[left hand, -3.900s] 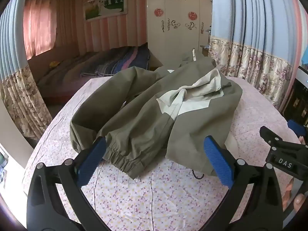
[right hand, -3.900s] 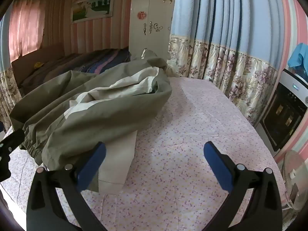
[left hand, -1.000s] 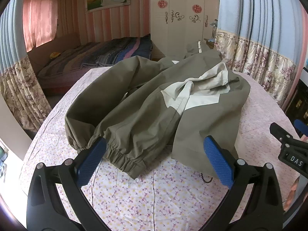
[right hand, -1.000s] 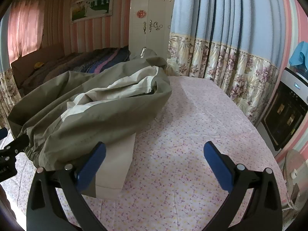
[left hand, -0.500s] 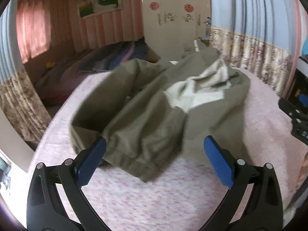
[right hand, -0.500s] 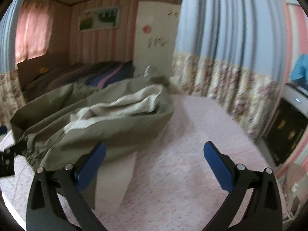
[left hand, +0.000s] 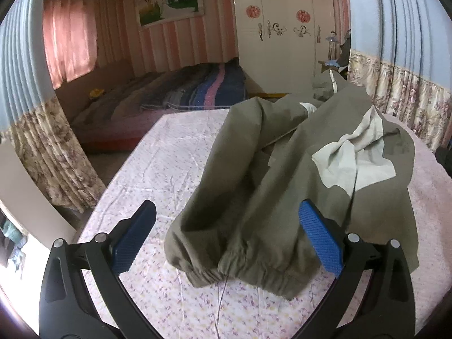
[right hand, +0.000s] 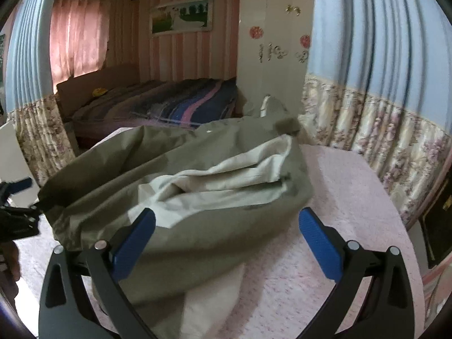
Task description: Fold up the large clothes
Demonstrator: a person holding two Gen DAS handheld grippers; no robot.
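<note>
The rumpled olive-green jacket with cream lining (left hand: 282,169) lies unfolded on the pink flowered bedsheet (left hand: 158,163). My left gripper (left hand: 226,237) and right gripper (right hand: 226,240) hover above it, jaws spread, empty. I judge the next move is pinching the near elastic cuff (left hand: 248,268).

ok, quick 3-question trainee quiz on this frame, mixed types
1. True or false: the left gripper is shut on the jacket.
2. Which colour is the jacket's inner lining? A) pale cream B) red C) black
3. Fill in: the elastic cuff lies on the ___ tablecloth.

Key:
1. False; both the left gripper and the right gripper are open, holding nothing.
2. A
3. floral
</note>
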